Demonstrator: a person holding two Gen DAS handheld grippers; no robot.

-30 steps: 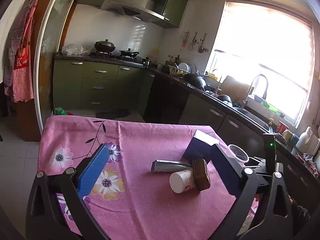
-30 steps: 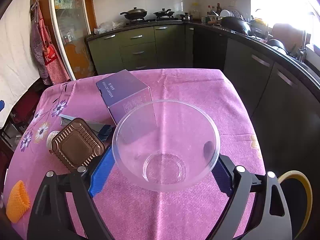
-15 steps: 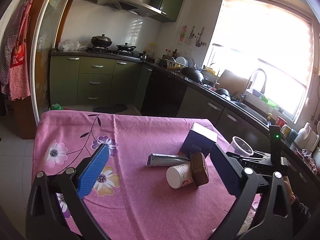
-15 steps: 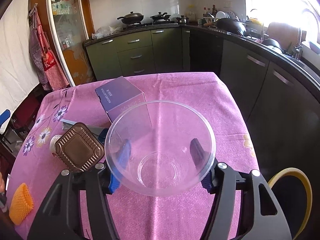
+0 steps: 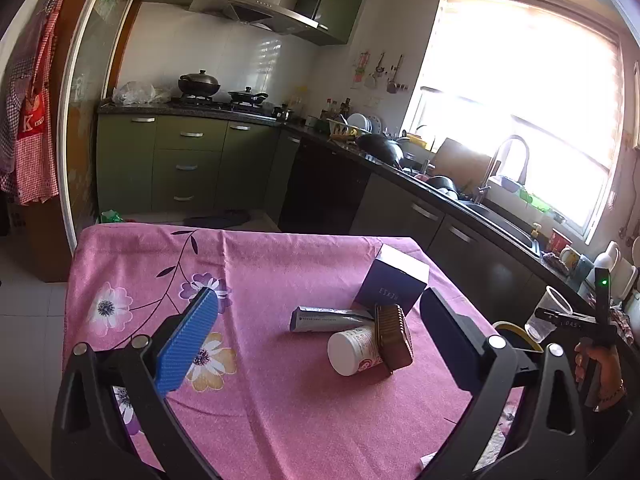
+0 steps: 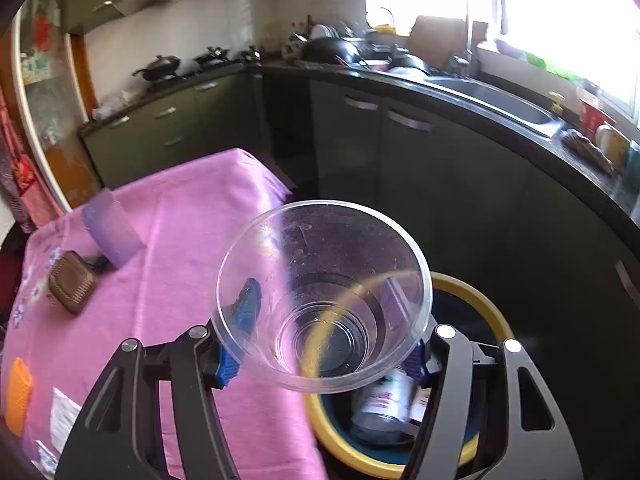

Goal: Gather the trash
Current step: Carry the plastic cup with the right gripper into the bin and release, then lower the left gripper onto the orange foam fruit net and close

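Note:
My right gripper (image 6: 320, 316) is shut on a clear plastic cup (image 6: 324, 292) and holds it over a yellow-rimmed trash bin (image 6: 472, 304) beside the table; the cup also shows in the left wrist view (image 5: 546, 314). The bin holds a bottle (image 6: 384, 408). My left gripper (image 5: 316, 344) is open and empty above the pink tablecloth (image 5: 260, 264). On the cloth ahead of it lie a purple box (image 5: 394, 284), a grey tube (image 5: 324, 319), a white paper cup (image 5: 352, 350) and a brown ridged container (image 5: 394, 338).
An orange item (image 6: 18, 392) and paper scraps (image 6: 64, 416) lie at the table's near left. Dark kitchen cabinets (image 6: 460, 168) with a sink stand close behind the bin. The bin rim shows right of the table in the left wrist view (image 5: 510, 326).
My right gripper closed on the clear cup, lifted it off the table and swung right, over the bin. My left gripper rose slightly and stayed open.

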